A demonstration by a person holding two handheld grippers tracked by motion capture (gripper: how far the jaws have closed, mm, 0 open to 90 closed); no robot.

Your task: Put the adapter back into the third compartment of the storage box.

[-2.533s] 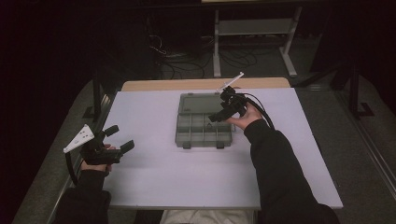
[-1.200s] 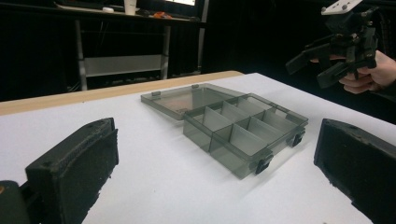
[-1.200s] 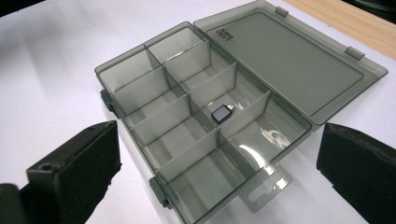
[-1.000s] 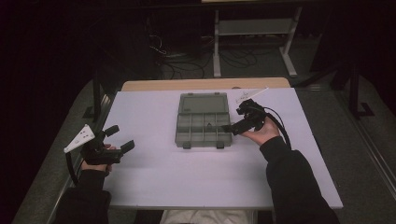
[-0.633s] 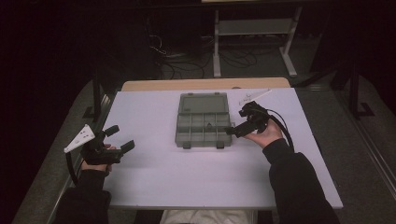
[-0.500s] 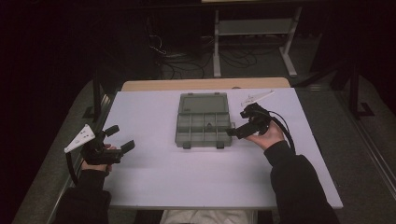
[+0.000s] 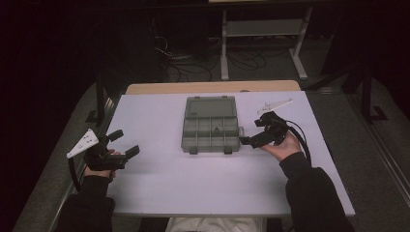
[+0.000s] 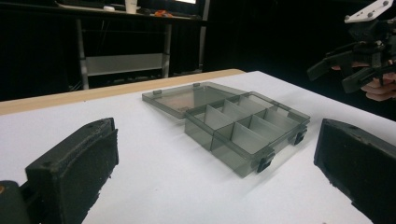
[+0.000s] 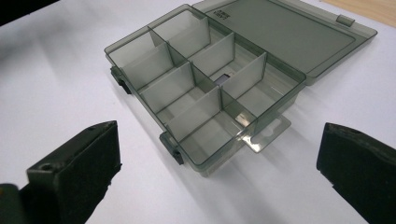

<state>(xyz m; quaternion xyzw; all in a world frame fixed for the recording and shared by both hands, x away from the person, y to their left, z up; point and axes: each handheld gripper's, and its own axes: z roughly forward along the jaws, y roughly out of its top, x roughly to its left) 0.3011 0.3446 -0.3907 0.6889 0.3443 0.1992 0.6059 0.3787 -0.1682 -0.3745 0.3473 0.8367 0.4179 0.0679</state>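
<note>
Box (image 7: pixel 211 129) sits mid table (image 7: pixel 159 193), lid flat on far side. My right claw (image 7: pixel 247 131) just right of it, left claw (image 7: pixel 124 143) well left, near edge.

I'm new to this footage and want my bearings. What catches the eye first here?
The open smoky organizer box in the middle of the white table, lid flat behind its compartments. The right hand-held gripper, jaws open, hangs just off the box's right side. The left hand-held gripper, also open, sits apart near the table's left edge.
</note>
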